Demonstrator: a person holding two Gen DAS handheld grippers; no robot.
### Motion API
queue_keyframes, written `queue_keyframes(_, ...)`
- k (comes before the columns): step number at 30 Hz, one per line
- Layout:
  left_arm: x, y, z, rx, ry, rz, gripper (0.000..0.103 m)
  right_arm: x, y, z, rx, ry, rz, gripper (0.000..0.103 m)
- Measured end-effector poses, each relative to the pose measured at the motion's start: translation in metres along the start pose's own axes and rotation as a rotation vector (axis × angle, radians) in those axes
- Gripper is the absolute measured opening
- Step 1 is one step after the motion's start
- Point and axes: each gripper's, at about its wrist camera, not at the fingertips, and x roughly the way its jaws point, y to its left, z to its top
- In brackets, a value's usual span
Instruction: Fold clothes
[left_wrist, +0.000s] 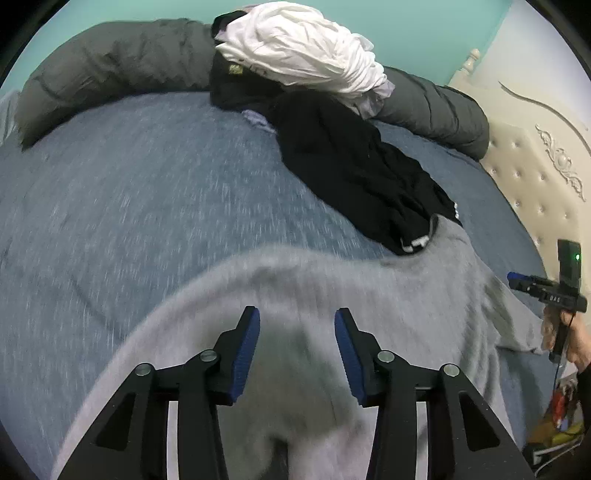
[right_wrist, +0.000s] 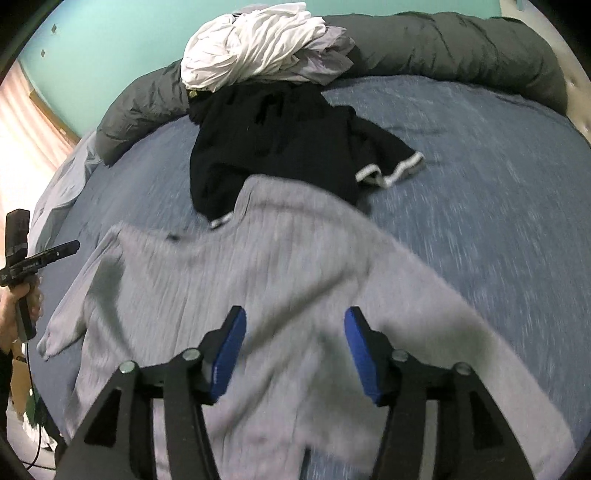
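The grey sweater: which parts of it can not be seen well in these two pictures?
- Grey sweater hem: in both views, hidden behind the claw arms and cut by the bottom edge.
- Knit texture: motion blur smears it in both views.
- Collar: in the left wrist view, partly covered by the black garment.
- Right sleeve end: cut by the right wrist view's lower right edge.

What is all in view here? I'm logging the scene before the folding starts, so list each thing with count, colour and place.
grey sweater: one, light grey, spread on the bed nearest both grippers
black garment: one, black with white-striped cuffs, beyond the sweater, its hem overlapping the collar
white clothes: one crumpled heap, white, on top of the pile at the far side
duvet: one, dark grey, rolled along the far edge
bed sheet: one, blue
headboard: one, cream, tufted
left gripper: open, above the sweater
right gripper: open, above the sweater
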Motion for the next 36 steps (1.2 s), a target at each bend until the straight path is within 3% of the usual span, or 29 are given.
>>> queue_keyframes(9,0.047,-0.003,0.032,0.081,0.02,0.015,0.047,0.042,0.019,0.053,-0.113,-0.036,-0.035,0.063)
queue_keyframes(19,0.077,0.005,0.025,0.104,0.078,-0.006,0.047,0.09,0.044,0.055,-0.319,0.027,-0.143,0.062)
queue_keyframes(20,0.078,0.004,0.023,0.113,0.082,-0.008,0.045,0.093,0.045,0.054,-0.332,0.032,-0.149,0.06)
queue_keyframes(21,0.079,0.003,0.021,0.122,0.086,-0.009,0.042,0.094,0.046,0.052,-0.342,0.037,-0.153,0.049)
queue_keyframes(23,0.08,0.0,0.017,0.149,0.089,-0.002,0.016,0.094,0.046,0.05,-0.36,0.037,-0.177,0.033)
queue_keyframes(25,0.076,-0.004,0.014,0.173,0.081,-0.001,0.005,0.087,0.044,0.046,-0.36,0.026,-0.171,0.012)
queue_keyframes(27,0.067,-0.01,0.01,0.201,0.064,-0.013,0.005,0.078,0.041,0.043,-0.362,0.013,-0.16,0.003)
queue_keyframes(36,0.032,-0.034,-0.025,0.279,0.095,-0.097,0.004,0.05,0.037,0.012,-0.379,-0.003,-0.098,0.0)
